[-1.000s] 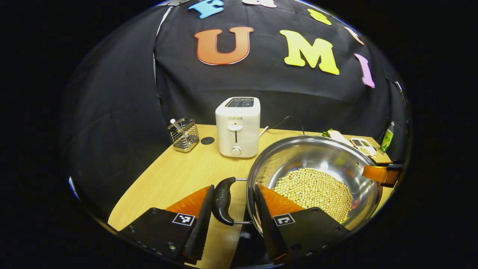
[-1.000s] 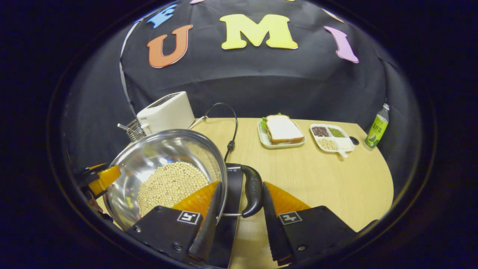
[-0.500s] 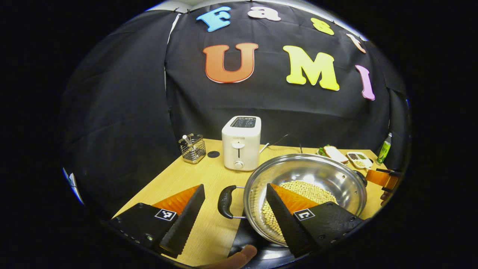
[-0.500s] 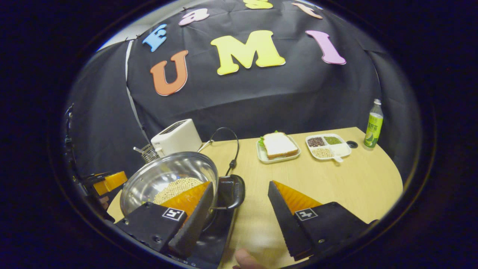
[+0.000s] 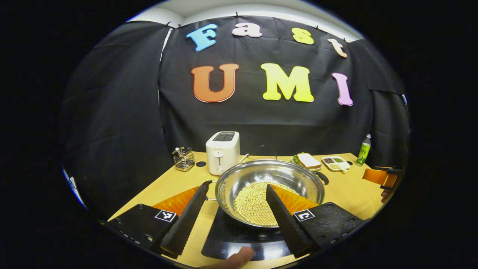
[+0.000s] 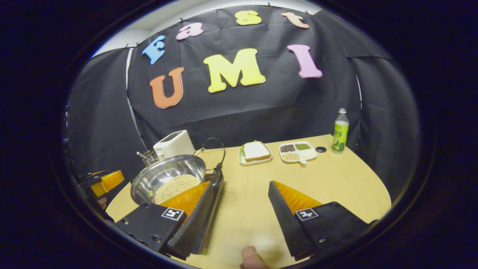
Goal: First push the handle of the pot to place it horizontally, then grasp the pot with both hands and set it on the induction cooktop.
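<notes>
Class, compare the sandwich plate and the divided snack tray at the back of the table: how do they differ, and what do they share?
The sandwich plate holds one sandwich; the divided snack tray holds separate small portions in compartments. The plate lies nearer the toaster; the tray nearer the green bottle. Both are pale, flat and rest on the wooden table.

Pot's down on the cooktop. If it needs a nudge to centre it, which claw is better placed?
Left, probably. The left claw is open with the pot straight ahead of it; from the right claw, also open, the pot sits off to one side.
</notes>
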Motion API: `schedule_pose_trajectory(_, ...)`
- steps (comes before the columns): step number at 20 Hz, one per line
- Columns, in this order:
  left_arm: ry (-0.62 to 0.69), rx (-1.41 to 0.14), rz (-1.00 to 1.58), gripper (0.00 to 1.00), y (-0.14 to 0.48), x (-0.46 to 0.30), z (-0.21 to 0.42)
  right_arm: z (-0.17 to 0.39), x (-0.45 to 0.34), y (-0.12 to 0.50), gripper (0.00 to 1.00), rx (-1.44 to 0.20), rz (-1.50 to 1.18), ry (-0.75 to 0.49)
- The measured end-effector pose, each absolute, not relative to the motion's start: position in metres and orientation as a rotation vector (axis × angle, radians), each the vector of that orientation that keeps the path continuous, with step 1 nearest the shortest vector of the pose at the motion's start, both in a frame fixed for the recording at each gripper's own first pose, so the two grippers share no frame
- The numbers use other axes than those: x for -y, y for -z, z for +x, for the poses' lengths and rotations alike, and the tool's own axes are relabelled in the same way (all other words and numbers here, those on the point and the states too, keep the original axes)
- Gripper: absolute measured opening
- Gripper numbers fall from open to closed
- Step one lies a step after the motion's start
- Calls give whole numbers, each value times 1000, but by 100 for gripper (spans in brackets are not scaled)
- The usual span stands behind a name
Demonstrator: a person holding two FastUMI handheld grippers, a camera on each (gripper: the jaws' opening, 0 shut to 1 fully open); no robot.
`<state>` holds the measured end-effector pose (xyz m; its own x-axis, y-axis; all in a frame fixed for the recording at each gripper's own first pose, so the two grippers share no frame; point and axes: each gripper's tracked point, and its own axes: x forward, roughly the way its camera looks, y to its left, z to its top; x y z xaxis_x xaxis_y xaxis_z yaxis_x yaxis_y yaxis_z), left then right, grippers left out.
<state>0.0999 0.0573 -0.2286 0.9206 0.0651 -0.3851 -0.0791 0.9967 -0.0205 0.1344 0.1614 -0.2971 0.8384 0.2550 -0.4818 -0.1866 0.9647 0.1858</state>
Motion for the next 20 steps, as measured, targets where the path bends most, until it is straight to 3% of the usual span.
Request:
schedule_pose_trajectory(12,40,-195,-66,98,130,25,-5,12,-41,188,93,-289,126,-109)
schedule_pose_trajectory(14,27,-153,-50,97,109,23,-21,-11,-29,160,98,-226,137,-108)
schedule_pose_trajectory(15,21,-135,-41,97,99,22,-28,-21,-23,149,94,-199,132,-106)
schedule_pose_trajectory(18,7,-92,-19,97,79,21,-44,-44,-11,118,94,-126,100,-95)
schedule_pose_trajectory(20,-11,-71,-7,97,69,15,-53,-58,-8,101,99,-77,82,-80)
